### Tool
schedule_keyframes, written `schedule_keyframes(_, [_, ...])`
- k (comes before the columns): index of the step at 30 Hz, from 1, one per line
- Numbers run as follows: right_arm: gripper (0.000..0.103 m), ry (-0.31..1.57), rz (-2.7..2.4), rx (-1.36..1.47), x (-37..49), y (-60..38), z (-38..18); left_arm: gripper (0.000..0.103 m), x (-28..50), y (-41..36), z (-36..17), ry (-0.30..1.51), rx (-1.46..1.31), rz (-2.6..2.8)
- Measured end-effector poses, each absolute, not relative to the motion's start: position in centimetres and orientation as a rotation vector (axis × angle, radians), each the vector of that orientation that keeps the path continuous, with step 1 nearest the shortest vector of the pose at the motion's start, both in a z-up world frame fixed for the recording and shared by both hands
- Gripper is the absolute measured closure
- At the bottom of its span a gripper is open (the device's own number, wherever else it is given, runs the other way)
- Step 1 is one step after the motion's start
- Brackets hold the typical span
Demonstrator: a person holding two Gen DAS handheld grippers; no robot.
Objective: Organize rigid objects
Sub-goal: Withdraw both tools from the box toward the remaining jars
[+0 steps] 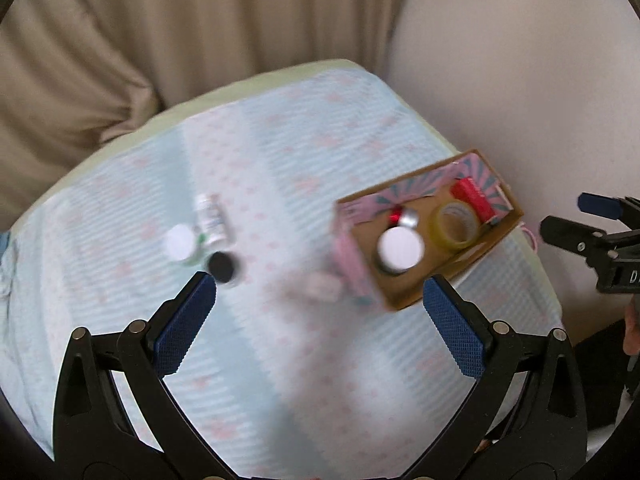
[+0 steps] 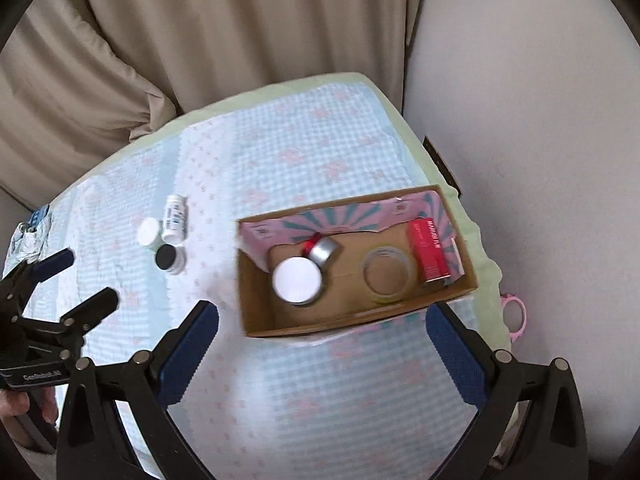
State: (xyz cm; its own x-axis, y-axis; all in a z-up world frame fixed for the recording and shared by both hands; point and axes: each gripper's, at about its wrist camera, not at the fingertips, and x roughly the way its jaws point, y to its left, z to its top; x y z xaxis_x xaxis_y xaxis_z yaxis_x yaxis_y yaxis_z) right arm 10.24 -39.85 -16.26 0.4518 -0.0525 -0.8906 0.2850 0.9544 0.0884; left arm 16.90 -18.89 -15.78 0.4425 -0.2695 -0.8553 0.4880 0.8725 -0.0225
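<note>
A cardboard box (image 2: 256,300) (image 1: 404,298) stands on the cloth-covered table. It holds a white-lidded jar (image 2: 298,280), a silver and red can (image 2: 322,250), a tape roll (image 2: 386,274) and a red carton (image 2: 430,250). To its left on the cloth lie a white bottle (image 2: 175,218), a white-capped jar (image 2: 149,232) and a black-capped jar (image 2: 168,259) (image 1: 221,266). My left gripper (image 1: 320,300) is open and empty, above the cloth between the jars and the box. My right gripper (image 2: 322,318) is open and empty, above the box's near wall.
The table has a light blue patterned cloth (image 2: 304,392) over a green edge. Beige curtains (image 2: 200,40) hang behind and a white wall (image 2: 520,120) stands at right. A pink ring (image 2: 514,312) hangs at the table's right edge.
</note>
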Motion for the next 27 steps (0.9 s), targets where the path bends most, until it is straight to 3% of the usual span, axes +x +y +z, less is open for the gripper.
schedule_keyframes(14, [0.0, 1.01, -0.238, 0.283, 10.3, -25.2, -15.2, 0.0, 19.6, 1.5, -15.4, 0.98, 0.189, -0.371])
schedule_keyframes(27, [0.0, 1.051, -0.164, 0.231, 14.7, -17.2, -20.7, 0.0, 27.5, 3.9, -22.6, 1.021, 0.288, -0.436])
